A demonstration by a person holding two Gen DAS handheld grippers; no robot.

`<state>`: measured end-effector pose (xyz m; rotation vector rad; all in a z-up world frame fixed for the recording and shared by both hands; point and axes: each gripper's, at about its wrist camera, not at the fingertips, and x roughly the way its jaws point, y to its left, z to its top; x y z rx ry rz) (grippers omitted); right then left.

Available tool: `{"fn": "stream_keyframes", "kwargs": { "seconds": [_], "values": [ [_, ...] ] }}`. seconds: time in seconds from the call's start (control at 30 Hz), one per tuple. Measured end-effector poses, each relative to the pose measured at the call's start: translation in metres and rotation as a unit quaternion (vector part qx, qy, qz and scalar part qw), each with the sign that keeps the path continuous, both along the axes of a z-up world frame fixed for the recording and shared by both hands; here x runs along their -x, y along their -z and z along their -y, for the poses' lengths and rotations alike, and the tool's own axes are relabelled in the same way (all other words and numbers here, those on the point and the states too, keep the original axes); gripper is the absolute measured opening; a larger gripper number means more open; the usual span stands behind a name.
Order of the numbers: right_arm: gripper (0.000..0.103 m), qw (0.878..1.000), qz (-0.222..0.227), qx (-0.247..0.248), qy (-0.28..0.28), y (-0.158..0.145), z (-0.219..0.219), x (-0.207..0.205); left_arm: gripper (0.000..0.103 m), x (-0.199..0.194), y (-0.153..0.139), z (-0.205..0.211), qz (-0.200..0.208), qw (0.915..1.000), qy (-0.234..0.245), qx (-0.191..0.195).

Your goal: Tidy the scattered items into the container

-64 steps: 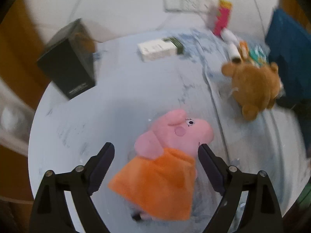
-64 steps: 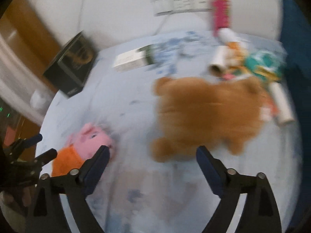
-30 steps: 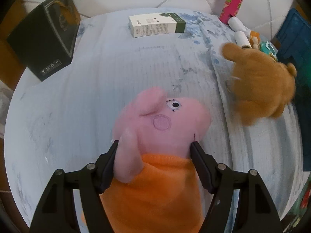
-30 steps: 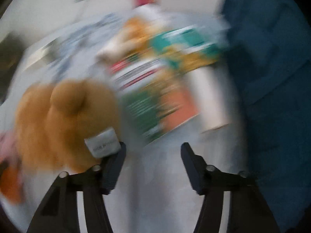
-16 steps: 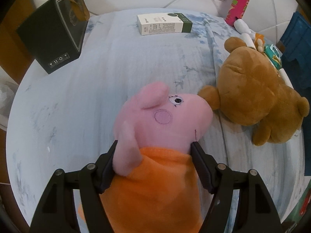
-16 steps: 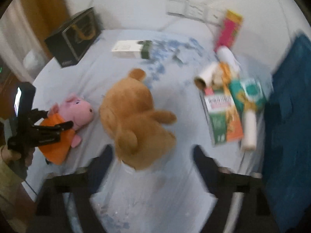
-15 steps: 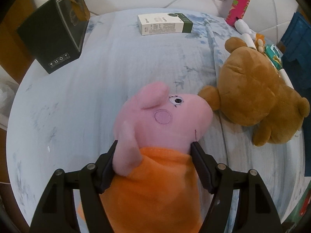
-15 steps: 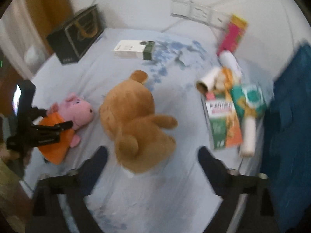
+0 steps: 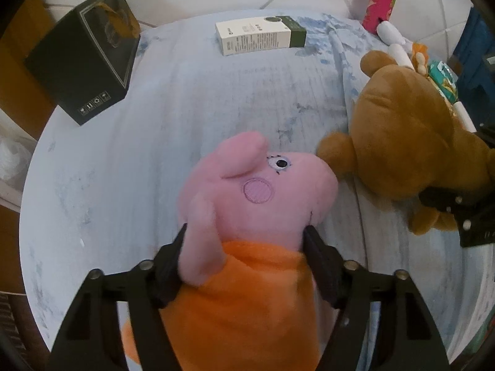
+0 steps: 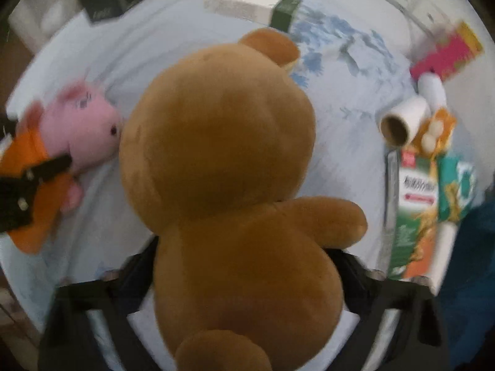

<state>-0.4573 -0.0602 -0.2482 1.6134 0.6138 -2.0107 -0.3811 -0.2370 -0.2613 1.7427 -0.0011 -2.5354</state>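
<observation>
A pink pig plush in an orange dress lies on the pale blue cloth, nose against a brown teddy bear. My left gripper points down at the pig. Its jaws are closing, pads pressed into the pig's neck on both sides. In the right wrist view the teddy bear fills the middle, lying face down. My right gripper straddles the bear's waist, jaws closing, and both fingers touch its flanks. The pig and the left gripper show at the left there. The blue container stands at the right edge.
A black box stands at the back left and a white-and-green carton lies at the back. A pink can, paper rolls and snack packets lie near the container. Wall sockets are behind.
My right gripper has swung back over the teddy bear and come down, so the bear now sits between its jaws. The left gripper has kept its hold on the pig, nearly still.
</observation>
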Motion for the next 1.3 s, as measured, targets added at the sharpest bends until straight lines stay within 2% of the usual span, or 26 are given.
{"fn": "stream_keyframes", "kwargs": {
  "seconds": [0.2, 0.27, 0.3, 0.33, 0.5, 0.57, 0.6, 0.63, 0.67, 0.7, 0.73, 0.87, 1.07, 1.13, 1.2, 1.27, 1.3],
  "values": [
    [0.08, 0.998, -0.037, 0.046, 0.029, -0.041, -0.009, -0.016, 0.057, -0.014, -0.031, 0.001, -0.036, 0.9993, -0.002, -0.013],
    [0.079, 0.996, -0.052, 0.055, 0.037, -0.056, -0.013, -0.022, 0.05, -0.02, -0.046, 0.001, -0.054, 0.9984, 0.003, -0.017],
    [0.079, 0.996, -0.058, 0.057, 0.041, -0.063, -0.015, -0.025, 0.029, -0.022, -0.054, 0.001, -0.062, 0.9978, 0.005, -0.021],
    [0.079, 0.995, -0.066, 0.059, 0.045, -0.07, -0.016, -0.029, 0.02, -0.025, -0.062, 0.001, -0.07, 0.9972, 0.007, -0.025],
    [0.079, 0.992, -0.094, 0.056, 0.069, -0.098, -0.025, -0.048, 0.02, -0.032, -0.075, 0.002, -0.078, 0.9962, 0.018, -0.035],
    [0.079, 0.991, -0.094, 0.053, 0.083, -0.097, -0.033, -0.053, 0.023, -0.031, -0.073, 0.001, -0.07, 0.9962, 0.025, -0.047],
    [0.079, 0.99, -0.092, 0.052, 0.092, -0.095, -0.038, -0.056, 0.033, -0.029, -0.072, 0.0, -0.066, 0.9964, 0.027, -0.045],
    [0.079, 0.989, -0.089, 0.053, 0.101, -0.091, -0.044, -0.058, 0.048, -0.027, -0.071, -0.001, -0.065, 0.9967, 0.028, -0.041],
    [0.079, 0.989, -0.084, 0.054, 0.109, -0.086, -0.05, -0.06, 0.059, -0.023, -0.071, -0.002, -0.067, 0.9968, 0.027, -0.035],
    [0.079, 0.989, -0.078, 0.056, 0.115, -0.081, -0.054, -0.06, 0.075, -0.019, -0.071, -0.003, -0.067, 0.9968, 0.029, -0.031],
    [0.079, 0.988, -0.073, 0.059, 0.121, -0.077, -0.058, -0.061, 0.078, -0.015, -0.07, -0.004, -0.068, 0.9969, 0.03, -0.028],
    [0.079, 0.985, -0.059, 0.078, 0.142, -0.066, -0.069, -0.058, 0.078, 0.01, -0.057, -0.014, -0.047, 0.998, 0.043, -0.003],
    [0.079, 0.983, -0.043, 0.095, 0.153, -0.047, -0.069, -0.037, 0.078, 0.051, -0.005, -0.025, 0.019, 0.9978, 0.056, 0.029],
    [0.079, 0.983, -0.034, 0.096, 0.153, -0.038, -0.066, -0.03, 0.093, 0.059, 0.01, -0.03, 0.033, 0.9962, 0.062, 0.051],
    [0.08, 0.983, -0.027, 0.096, 0.151, -0.031, -0.064, -0.027, 0.098, 0.065, 0.023, -0.033, 0.05, 0.9946, 0.066, 0.063],
    [0.08, 0.983, -0.026, 0.098, 0.151, -0.027, -0.062, -0.025, 0.097, 0.068, 0.031, -0.031, 0.051, 0.9937, 0.06, 0.08],
    [0.08, 0.983, -0.027, 0.098, 0.151, -0.027, -0.062, -0.025, 0.092, 0.069, 0.03, -0.028, 0.046, 0.9948, 0.055, 0.072]
  ]
}}
